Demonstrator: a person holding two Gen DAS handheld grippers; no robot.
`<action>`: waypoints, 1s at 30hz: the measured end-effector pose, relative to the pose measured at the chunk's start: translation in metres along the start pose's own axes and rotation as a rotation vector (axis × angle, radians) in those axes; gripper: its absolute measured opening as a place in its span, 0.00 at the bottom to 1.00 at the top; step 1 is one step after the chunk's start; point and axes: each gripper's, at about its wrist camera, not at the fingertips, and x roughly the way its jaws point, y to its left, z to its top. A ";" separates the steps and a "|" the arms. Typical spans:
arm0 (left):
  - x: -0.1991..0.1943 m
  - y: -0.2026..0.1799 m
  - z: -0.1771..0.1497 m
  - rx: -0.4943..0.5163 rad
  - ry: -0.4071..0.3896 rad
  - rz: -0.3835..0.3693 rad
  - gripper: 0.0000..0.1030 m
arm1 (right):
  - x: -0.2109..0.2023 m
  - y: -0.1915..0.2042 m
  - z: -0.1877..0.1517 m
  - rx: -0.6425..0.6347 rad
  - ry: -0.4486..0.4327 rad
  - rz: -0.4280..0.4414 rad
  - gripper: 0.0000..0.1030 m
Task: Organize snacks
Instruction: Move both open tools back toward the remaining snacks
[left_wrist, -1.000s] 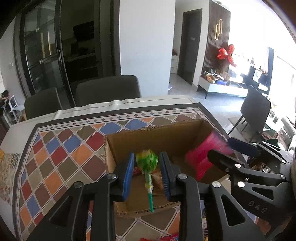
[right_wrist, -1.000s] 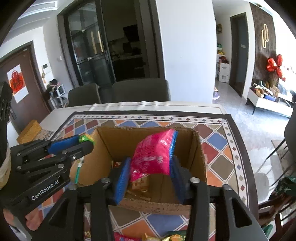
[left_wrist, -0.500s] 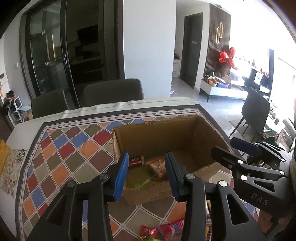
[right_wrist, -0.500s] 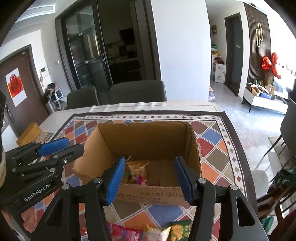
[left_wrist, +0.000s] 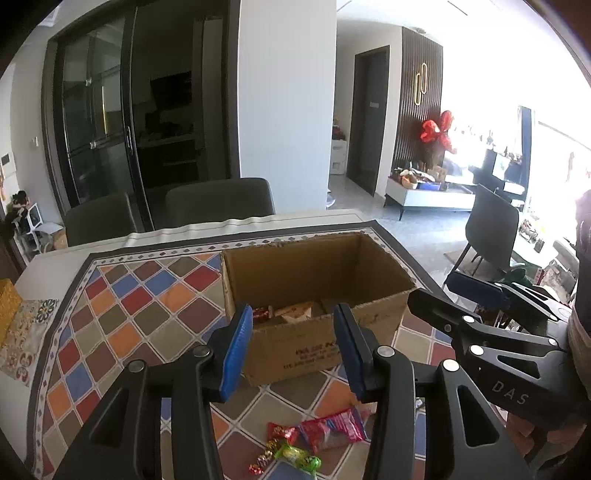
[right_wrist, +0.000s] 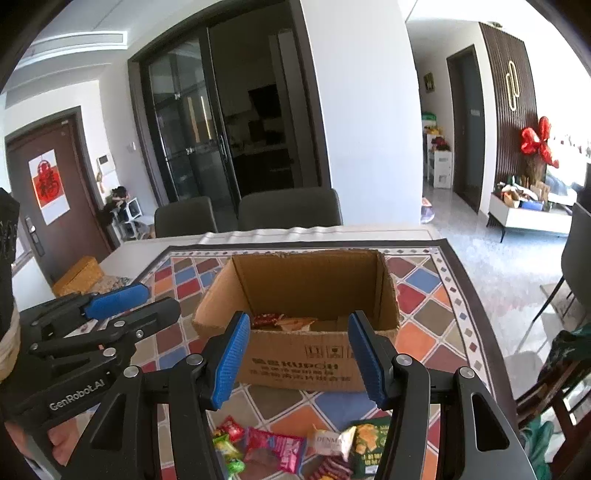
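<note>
The cardboard box sits open on the patterned tablecloth, a little beyond both grippers, with a red wrapper and an orange packet showing over its near wall; the rest of its floor is hidden by that wall. On the cloth in front of the box lie loose snacks: a pink packet, a small green candy, a white packet and a green bag, the last partly covered by the right gripper's finger. The left gripper has its blue pads spread apart with nothing between them, and the right gripper is likewise wide and empty. Two dark chairs stand at the far edge of the table. A second ago the left one pinched a green lollipop and the right a pink bag over the box; both have since let go and drawn back.
</note>
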 end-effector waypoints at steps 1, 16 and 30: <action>-0.003 0.000 -0.003 -0.006 -0.001 -0.001 0.44 | -0.002 0.001 -0.002 -0.001 0.000 -0.003 0.55; -0.017 -0.001 -0.069 -0.046 0.067 -0.003 0.46 | -0.013 0.010 -0.057 -0.007 0.082 -0.019 0.59; -0.008 -0.012 -0.124 -0.023 0.137 -0.016 0.48 | -0.008 0.007 -0.114 0.021 0.220 -0.030 0.59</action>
